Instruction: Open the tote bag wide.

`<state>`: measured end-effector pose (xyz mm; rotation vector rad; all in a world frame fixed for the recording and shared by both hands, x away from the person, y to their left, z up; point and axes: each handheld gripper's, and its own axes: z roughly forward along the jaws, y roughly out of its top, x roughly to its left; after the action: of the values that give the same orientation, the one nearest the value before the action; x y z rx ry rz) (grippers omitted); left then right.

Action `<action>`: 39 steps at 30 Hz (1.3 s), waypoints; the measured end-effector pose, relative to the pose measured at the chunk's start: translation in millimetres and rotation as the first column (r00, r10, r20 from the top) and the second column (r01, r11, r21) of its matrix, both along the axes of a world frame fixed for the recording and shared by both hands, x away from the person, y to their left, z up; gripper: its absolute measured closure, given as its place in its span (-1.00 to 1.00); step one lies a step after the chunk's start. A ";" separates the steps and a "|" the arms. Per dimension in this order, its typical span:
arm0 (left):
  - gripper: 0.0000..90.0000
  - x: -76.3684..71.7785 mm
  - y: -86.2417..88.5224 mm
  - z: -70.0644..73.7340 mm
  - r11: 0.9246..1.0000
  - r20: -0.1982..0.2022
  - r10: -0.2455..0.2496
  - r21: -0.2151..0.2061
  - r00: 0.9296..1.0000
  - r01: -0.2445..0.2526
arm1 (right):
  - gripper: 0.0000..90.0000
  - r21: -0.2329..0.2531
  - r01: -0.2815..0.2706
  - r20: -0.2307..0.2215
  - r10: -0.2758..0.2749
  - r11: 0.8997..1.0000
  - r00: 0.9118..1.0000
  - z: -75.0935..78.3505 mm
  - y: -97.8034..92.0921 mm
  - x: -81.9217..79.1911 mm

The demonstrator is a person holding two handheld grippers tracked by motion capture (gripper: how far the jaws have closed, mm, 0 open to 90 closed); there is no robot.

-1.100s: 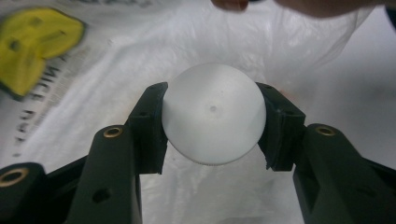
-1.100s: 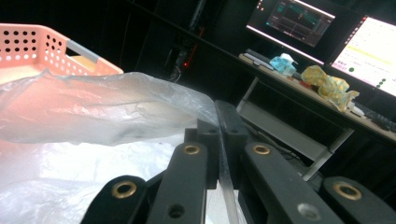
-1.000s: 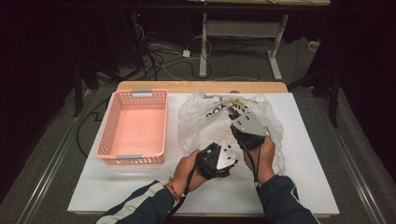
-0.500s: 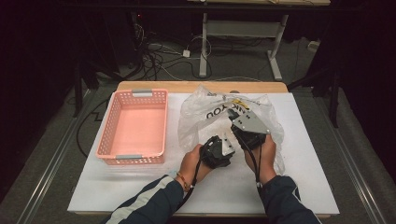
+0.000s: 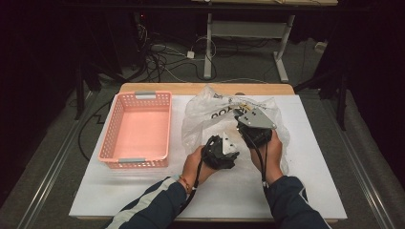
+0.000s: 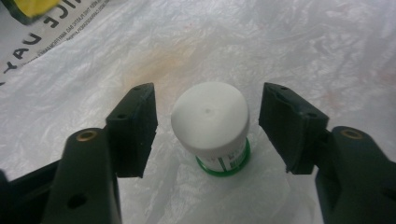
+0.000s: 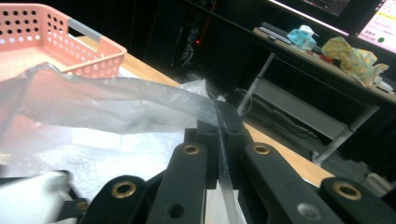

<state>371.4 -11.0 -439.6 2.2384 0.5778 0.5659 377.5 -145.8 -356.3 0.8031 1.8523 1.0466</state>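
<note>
A crumpled clear plastic bag (image 5: 215, 114) lies on the white counter (image 5: 305, 181), just to the right of the empty pink basket (image 5: 138, 126). The left gripper (image 6: 208, 126) hovers over the near part of this bag, and its fingers (image 6: 133, 126) stand apart, one on each side of a small jar with a white cap (image 6: 210, 119). The jar stands upright on the bag's plastic and has a green band at its base; the fingers do not touch it. The right gripper (image 7: 223, 135) is over the bag's right part, and its fingers are closed together on a raised edge of the bag, so the film stretches from them toward the basket.
</note>
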 end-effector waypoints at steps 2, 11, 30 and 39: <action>-0.20 -6.9 5.2 6.2 1.000 0.021 -0.023 0.000 1.000 0.023 | 1.00 0.009 0.007 -0.006 -0.007 1.000 1.000 0.4 -0.9 1.0; -0.20 -39.5 32.1 33.7 0.991 0.075 -0.108 -0.069 0.991 0.113 | 1.00 -0.001 0.010 -0.003 -0.010 1.000 1.000 1.3 -0.4 1.2; -0.44 -75.2 111.7 64.0 0.991 0.276 -0.047 -0.108 0.960 0.080 | 1.00 -0.010 0.002 -0.016 -0.002 1.000 1.000 -2.8 -1.6 -2.0; -0.64 -63.2 120.5 29.6 0.999 0.225 -0.044 -0.018 0.973 0.049 | 1.00 -0.008 0.010 -0.016 -0.010 1.000 1.000 -1.4 -5.9 -0.7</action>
<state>308.2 109.5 -410.0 2.1233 0.4126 0.7721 376.8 -151.7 -357.7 0.8178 1.8631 1.0285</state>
